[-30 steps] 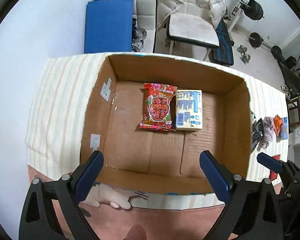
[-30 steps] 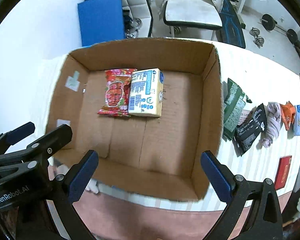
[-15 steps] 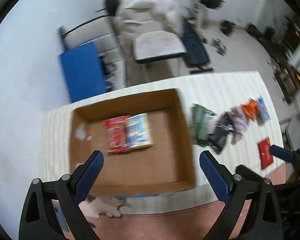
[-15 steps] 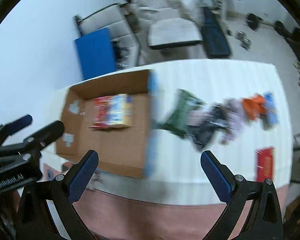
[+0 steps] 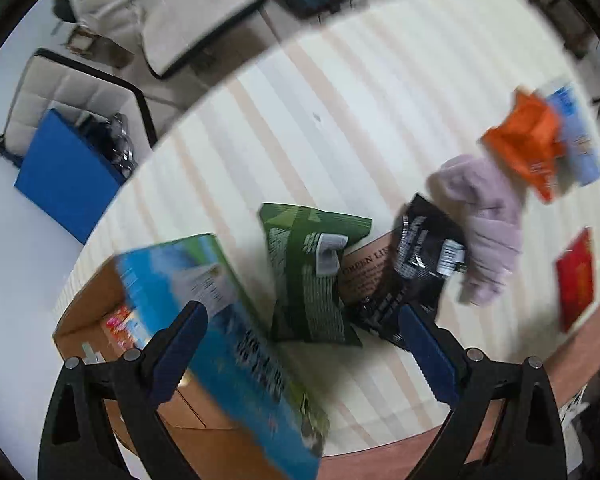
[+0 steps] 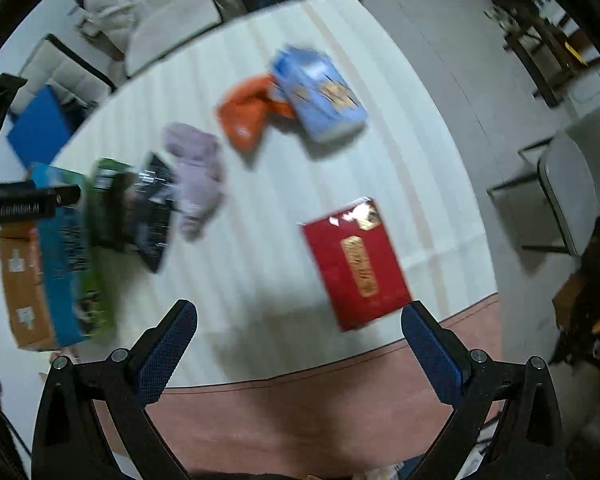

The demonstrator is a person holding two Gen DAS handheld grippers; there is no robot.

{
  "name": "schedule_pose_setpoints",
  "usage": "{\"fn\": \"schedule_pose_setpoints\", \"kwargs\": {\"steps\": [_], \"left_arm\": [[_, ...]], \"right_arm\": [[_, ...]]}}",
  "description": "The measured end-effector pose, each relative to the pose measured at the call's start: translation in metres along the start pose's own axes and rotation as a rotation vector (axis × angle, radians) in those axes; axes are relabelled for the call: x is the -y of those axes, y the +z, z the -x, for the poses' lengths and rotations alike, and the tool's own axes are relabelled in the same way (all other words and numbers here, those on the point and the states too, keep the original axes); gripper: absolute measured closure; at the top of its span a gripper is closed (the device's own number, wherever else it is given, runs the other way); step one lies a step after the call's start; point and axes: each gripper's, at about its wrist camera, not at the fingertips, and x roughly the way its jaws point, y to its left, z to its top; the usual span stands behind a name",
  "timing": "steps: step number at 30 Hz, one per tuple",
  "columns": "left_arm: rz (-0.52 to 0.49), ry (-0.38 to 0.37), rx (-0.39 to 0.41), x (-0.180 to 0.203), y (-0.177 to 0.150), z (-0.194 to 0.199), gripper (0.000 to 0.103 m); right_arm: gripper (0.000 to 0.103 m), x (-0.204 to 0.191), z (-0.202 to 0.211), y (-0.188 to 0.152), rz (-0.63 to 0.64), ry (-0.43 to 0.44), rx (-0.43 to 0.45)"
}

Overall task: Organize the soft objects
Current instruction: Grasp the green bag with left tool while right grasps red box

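Spread across the striped tablecloth (image 6: 340, 168), beside the cardboard box (image 5: 100, 308): one green packet (image 5: 306, 276), one black packet (image 5: 420, 256), one crumpled lilac cloth (image 5: 488, 224), one orange packet (image 5: 528, 144), one pale blue packet (image 6: 320, 92) and one flat red packet (image 6: 356, 262), all blurred. Overlapping in a row, green to blue, with the red one apart nearer the table edge. Left gripper (image 5: 300, 356) and right gripper (image 6: 298, 356) both spread wide, grasping nothing, hovering above the table.
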Motion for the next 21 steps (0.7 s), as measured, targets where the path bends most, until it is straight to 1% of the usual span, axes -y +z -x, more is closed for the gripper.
{"fn": "schedule_pose_setpoints", "kwargs": {"steps": [3, 8, 9, 10, 11, 12, 13, 14, 15, 16, 18, 19, 21], "left_arm": [[-0.037, 0.053, -0.069, 0.011, 0.013, -0.030, 0.005], [-0.043, 0.063, -0.157, 0.019, 0.017, -0.065, 0.005], [-0.040, 0.062, -0.172, 0.019, 0.016, -0.070, 0.007], [-0.041, 0.055, -0.182, 0.019, 0.015, -0.073, 0.014], [-0.038, 0.041, -0.192, 0.020, 0.013, -0.076, 0.018], [-0.023, 0.026, -0.199, 0.019, 0.011, -0.078, 0.031], [-0.002, 0.011, -0.200, 0.018, 0.008, -0.079, 0.040], [0.022, -0.003, -0.190, 0.018, 0.005, -0.079, 0.044], [0.039, -0.016, -0.181, 0.019, 0.001, -0.078, 0.054], [0.053, -0.036, -0.176, 0.021, -0.003, -0.077, 0.059], [0.083, -0.093, -0.166, 0.027, -0.014, -0.074, 0.061], [0.091, -0.122, -0.166, 0.030, -0.019, -0.073, 0.066], [0.101, -0.189, -0.162, 0.039, -0.027, -0.072, 0.067]], "right_arm": [[0.000, 0.014, -0.021, 0.005, -0.006, -0.027, -0.045], [0.000, 0.024, -0.043, 0.017, 0.012, -0.046, -0.094], [0.000, 0.026, -0.047, 0.020, 0.021, -0.056, -0.106], [0.000, 0.028, -0.052, 0.022, 0.028, -0.069, -0.118], [0.000, 0.030, -0.058, 0.024, 0.033, -0.080, -0.127], [0.000, 0.031, -0.064, 0.026, 0.040, -0.090, -0.137], [0.000, 0.033, -0.071, 0.028, 0.047, -0.105, -0.151], [0.000, 0.034, -0.079, 0.030, 0.054, -0.119, -0.162], [0.000, 0.034, -0.086, 0.031, 0.066, -0.128, -0.174], [0.000, 0.035, -0.094, 0.032, 0.076, -0.136, -0.190], [0.000, 0.033, -0.107, 0.032, 0.097, -0.145, -0.208], [0.000, 0.033, -0.112, 0.032, 0.105, -0.147, -0.215], [0.000, 0.030, -0.120, 0.031, 0.119, -0.139, -0.227]]}}
